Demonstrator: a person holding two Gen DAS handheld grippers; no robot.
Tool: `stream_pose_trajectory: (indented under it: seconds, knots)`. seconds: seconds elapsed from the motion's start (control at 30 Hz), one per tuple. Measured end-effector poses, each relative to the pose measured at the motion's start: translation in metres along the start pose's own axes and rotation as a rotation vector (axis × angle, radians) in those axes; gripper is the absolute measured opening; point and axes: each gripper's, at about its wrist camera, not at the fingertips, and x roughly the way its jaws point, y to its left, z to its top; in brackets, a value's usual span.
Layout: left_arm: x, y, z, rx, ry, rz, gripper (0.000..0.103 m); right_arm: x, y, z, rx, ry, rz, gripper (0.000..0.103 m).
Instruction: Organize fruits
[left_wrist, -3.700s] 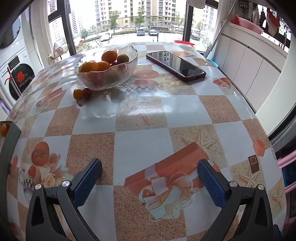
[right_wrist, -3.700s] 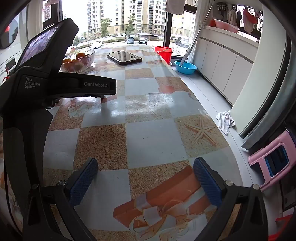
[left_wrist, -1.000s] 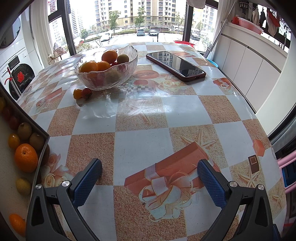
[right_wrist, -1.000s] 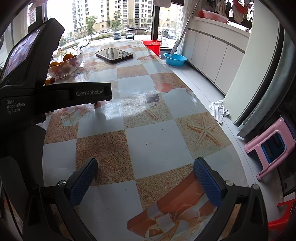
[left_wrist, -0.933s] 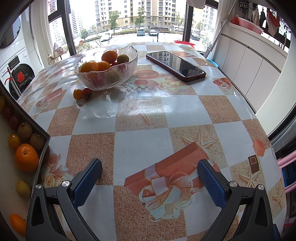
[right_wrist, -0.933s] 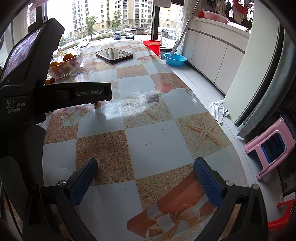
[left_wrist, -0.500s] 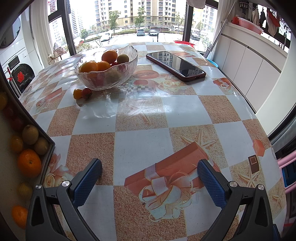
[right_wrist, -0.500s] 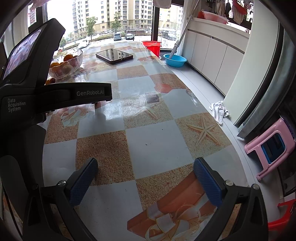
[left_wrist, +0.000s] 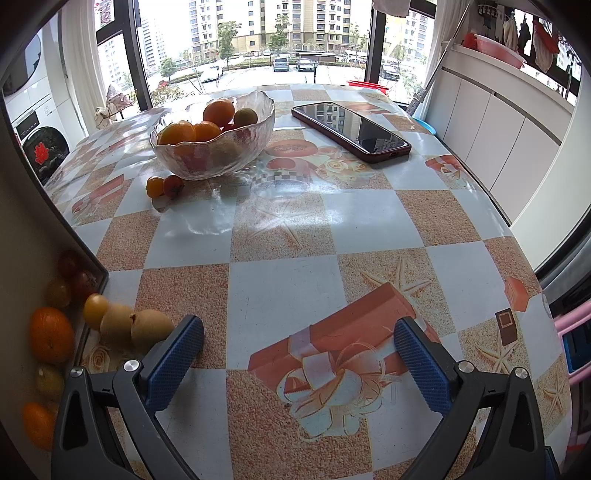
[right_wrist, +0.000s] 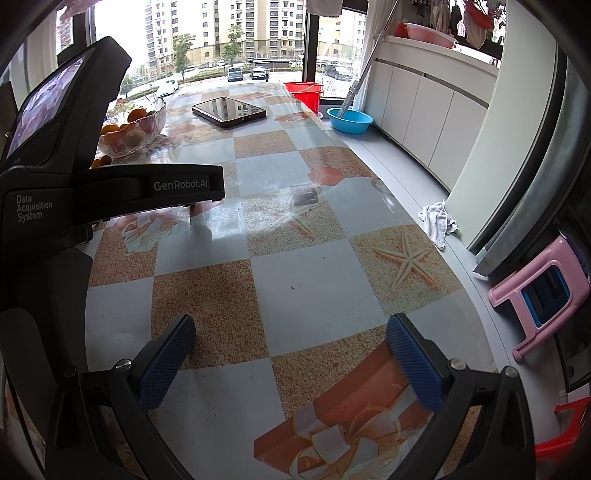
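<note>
Left wrist view, from the left edge: a tilted tray (left_wrist: 22, 236) with a dark rim holds loose fruit, among them a large orange (left_wrist: 51, 334), a smaller orange (left_wrist: 37, 424), a greenish fruit (left_wrist: 49, 380) and two dark red ones (left_wrist: 74, 273). Just past the rim, a yellow fruit (left_wrist: 95, 310) and two tan ones (left_wrist: 151, 328) lie on the table (left_wrist: 295, 288), close by the left finger. The left gripper (left_wrist: 295, 350) hangs low over the checked cloth, jaws wide apart, holding nothing. Farther back stands a glass bowl (left_wrist: 214, 147) of oranges and a greenish fruit, with two small fruits (left_wrist: 164, 185) touching each other on the cloth just before it. To the right of the bowl lies a phone (left_wrist: 351, 131), face up.

Right wrist view: the body of the left gripper fills the left side, with the bowl (right_wrist: 133, 129) seen behind it and the phone (right_wrist: 229, 110) beyond. The right gripper (right_wrist: 291, 350) is also spread wide and empty above bare cloth. Off the table's right edge sit a red bucket (right_wrist: 304, 92), a blue basin (right_wrist: 350, 120), a white rag (right_wrist: 437, 221) and a pink stool (right_wrist: 535, 295) on the floor.
</note>
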Motion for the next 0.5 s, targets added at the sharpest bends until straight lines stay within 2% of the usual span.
stream_pose_trajectory:
  seconds: [0.5]
  knots:
    - [0.0000,0.0000,0.0000,0.000,0.000,0.000,0.103,-0.0002,0.0000,-0.0004,0.000,-0.001,0.000,0.103]
